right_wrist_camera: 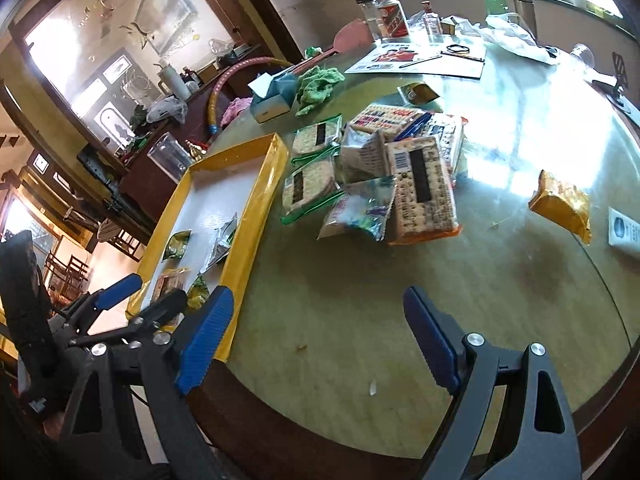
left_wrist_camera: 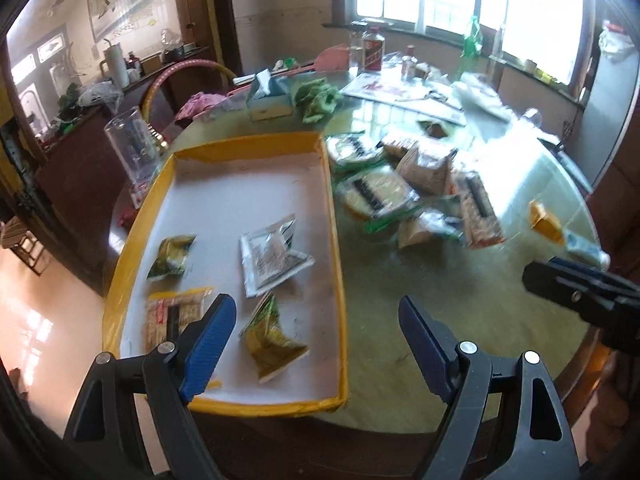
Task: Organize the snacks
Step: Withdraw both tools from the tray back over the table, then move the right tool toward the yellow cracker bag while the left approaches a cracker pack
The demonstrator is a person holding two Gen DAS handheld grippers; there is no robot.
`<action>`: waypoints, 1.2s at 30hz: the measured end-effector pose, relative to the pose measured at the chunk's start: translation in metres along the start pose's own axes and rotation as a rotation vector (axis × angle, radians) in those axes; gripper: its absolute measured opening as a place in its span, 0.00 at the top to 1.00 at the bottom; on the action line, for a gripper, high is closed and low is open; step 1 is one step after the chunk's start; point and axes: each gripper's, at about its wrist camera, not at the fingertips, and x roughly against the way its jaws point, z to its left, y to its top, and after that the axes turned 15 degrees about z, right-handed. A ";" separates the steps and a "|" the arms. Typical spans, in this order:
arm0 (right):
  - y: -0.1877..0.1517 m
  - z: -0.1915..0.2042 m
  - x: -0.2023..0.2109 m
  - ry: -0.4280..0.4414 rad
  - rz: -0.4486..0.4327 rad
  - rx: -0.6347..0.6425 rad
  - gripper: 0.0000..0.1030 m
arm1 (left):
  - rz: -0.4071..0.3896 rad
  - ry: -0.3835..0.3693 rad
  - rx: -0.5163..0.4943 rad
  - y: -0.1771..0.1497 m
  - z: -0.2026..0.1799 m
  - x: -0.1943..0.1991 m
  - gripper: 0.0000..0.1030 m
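Your left gripper (left_wrist_camera: 316, 332) hangs over the near end of the tray (left_wrist_camera: 248, 148), its blue fingers (left_wrist_camera: 208, 344) spread wide with nothing between them. Your right gripper (right_wrist_camera: 320, 336) sits over bare table (right_wrist_camera: 360, 300) just right of the tray's near corner, jaws equally wide and empty; from the left view you see only its dark tip at the right edge. The tray, yellow-rimmed with a white floor, lies at the table's left edge and holds four packets: a small green one (left_wrist_camera: 172, 256) at left, a silver one (left_wrist_camera: 272, 256) mid-floor, a cracker pack (left_wrist_camera: 168, 316) partly behind your left finger, and a green-yellow one (left_wrist_camera: 272, 340) near the front. The rest of the snacks lie in a heap (right_wrist_camera: 372, 172) on the table just right of the tray's far half, touching one another: cracker packs, a large orange-edged pack (right_wrist_camera: 424, 192) on top, and clear wrappers. An orange packet (right_wrist_camera: 564, 204) lies alone, well apart to the right, with a white card (right_wrist_camera: 624, 232) beside it. Beyond the tray stand a tissue box (right_wrist_camera: 272, 100) and a green cloth (right_wrist_camera: 320, 84), and bottles (right_wrist_camera: 392, 16) at the table's far side.
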 end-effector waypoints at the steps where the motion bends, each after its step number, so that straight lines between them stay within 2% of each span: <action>1: 0.002 -0.002 0.003 -0.003 -0.005 0.000 0.15 | 0.000 -0.001 -0.004 0.004 0.000 0.001 0.19; 4: 0.006 -0.007 0.011 -0.007 -0.020 -0.009 0.15 | 0.020 0.037 0.013 0.013 -0.002 0.000 0.19; 6: 0.006 -0.011 0.020 -0.007 -0.050 -0.011 0.15 | -0.055 -0.005 0.019 0.005 -0.003 0.012 0.19; 7: 0.006 -0.012 0.024 -0.017 -0.058 -0.008 0.15 | -0.068 -0.014 0.003 0.003 -0.006 0.013 0.19; 10: 0.008 -0.018 0.030 -0.029 -0.069 -0.008 0.15 | -0.029 0.024 -0.034 0.001 -0.017 0.003 0.19; 18: 0.017 -0.055 0.031 -0.045 -0.018 -0.029 0.15 | 0.003 0.003 -0.071 -0.001 -0.031 -0.011 0.19; 22: 0.018 -0.074 0.040 -0.060 -0.029 -0.051 0.15 | 0.011 -0.028 -0.080 0.003 -0.033 -0.016 0.19; 29: 0.030 -0.113 0.035 -0.050 -0.016 -0.112 0.15 | 0.080 -0.085 -0.107 0.025 -0.050 -0.040 0.19; 36: 0.052 -0.171 0.044 -0.144 -0.042 -0.228 0.15 | 0.104 -0.142 -0.173 0.038 -0.084 -0.055 0.19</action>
